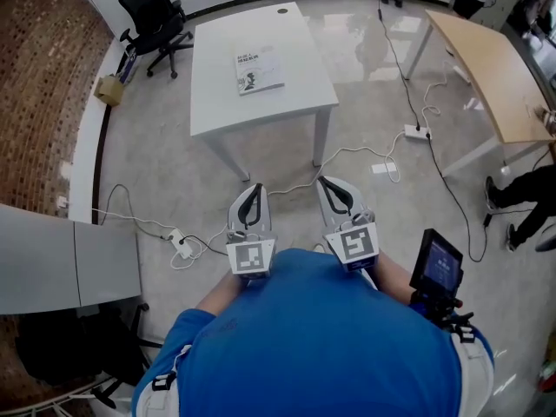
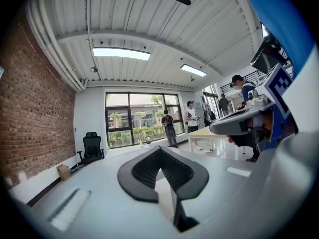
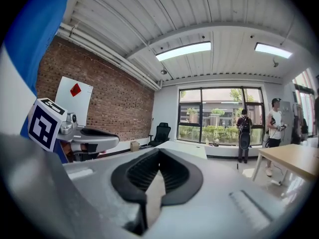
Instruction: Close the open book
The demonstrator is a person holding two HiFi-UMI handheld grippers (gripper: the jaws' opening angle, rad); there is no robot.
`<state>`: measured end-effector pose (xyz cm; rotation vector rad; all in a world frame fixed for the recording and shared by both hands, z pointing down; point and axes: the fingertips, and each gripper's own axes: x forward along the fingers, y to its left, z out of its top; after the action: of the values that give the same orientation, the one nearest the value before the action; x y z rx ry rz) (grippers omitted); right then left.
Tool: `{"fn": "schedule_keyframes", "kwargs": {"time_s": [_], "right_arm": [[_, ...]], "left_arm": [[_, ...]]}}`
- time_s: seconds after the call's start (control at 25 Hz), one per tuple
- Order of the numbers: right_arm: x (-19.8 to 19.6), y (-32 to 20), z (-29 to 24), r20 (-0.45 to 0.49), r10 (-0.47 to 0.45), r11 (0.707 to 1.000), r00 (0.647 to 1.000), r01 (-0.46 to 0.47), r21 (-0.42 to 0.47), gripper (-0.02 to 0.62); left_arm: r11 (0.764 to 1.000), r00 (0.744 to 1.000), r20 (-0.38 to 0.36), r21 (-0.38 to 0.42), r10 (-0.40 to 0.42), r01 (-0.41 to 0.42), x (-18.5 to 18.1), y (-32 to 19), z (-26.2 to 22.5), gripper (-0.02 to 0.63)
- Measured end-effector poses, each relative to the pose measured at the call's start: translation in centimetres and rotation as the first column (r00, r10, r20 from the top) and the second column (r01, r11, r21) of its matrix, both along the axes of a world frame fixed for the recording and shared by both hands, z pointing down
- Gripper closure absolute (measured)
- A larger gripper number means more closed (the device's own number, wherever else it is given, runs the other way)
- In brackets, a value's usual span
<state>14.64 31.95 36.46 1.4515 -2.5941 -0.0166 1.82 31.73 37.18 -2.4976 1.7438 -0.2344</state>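
Pale with dark print facing up, one book (image 1: 260,69) lies flat near the middle of one white table (image 1: 295,94). It stands on a glossy grey floor (image 1: 391,224), with a brick wall (image 1: 43,85) at the left, one black chair (image 1: 155,16) beyond and one wooden table (image 1: 491,68) at the right. Two grippers, the left gripper (image 1: 254,188) and the right gripper (image 1: 327,182), hang side by side over the floor, each clenched on nothing, tips toward the book but well apart from it.
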Motion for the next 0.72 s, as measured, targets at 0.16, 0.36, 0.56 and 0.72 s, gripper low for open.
{"fn": "schedule_keyframes", "kwargs": {"time_s": [0.16,0.36,0.56,0.72], "right_arm": [[0.9,-2.2,0.4,0.006,-0.011,1.0,1.0,0.011,-0.013,0.592],[0.1,-4.9,1.8,0.015,-0.02,0.998,1.0,0.021,-0.054,0.592],[-1.3,-9.0,4.1,0.014,-0.006,0.997,1.0,0.007,-0.082,0.592],[-2.7,-12.5,3.9,0.0,0.025,0.995,1.0,-0.025,-0.098,0.592]], "left_arm": [[0.999,0.999,-0.009,-0.024,-0.032,0.031,0.3,-2.0,0.3,0.6],[0.997,0.998,-0.003,-0.045,-0.055,0.055,-0.6,-4.6,1.2,0.6],[0.996,0.999,-0.01,-0.071,-0.047,0.046,-2.1,-8.9,3.6,0.6],[0.997,1.0,-0.022,-0.077,-0.019,0.017,-3.6,-12.5,3.3,0.6]]}}
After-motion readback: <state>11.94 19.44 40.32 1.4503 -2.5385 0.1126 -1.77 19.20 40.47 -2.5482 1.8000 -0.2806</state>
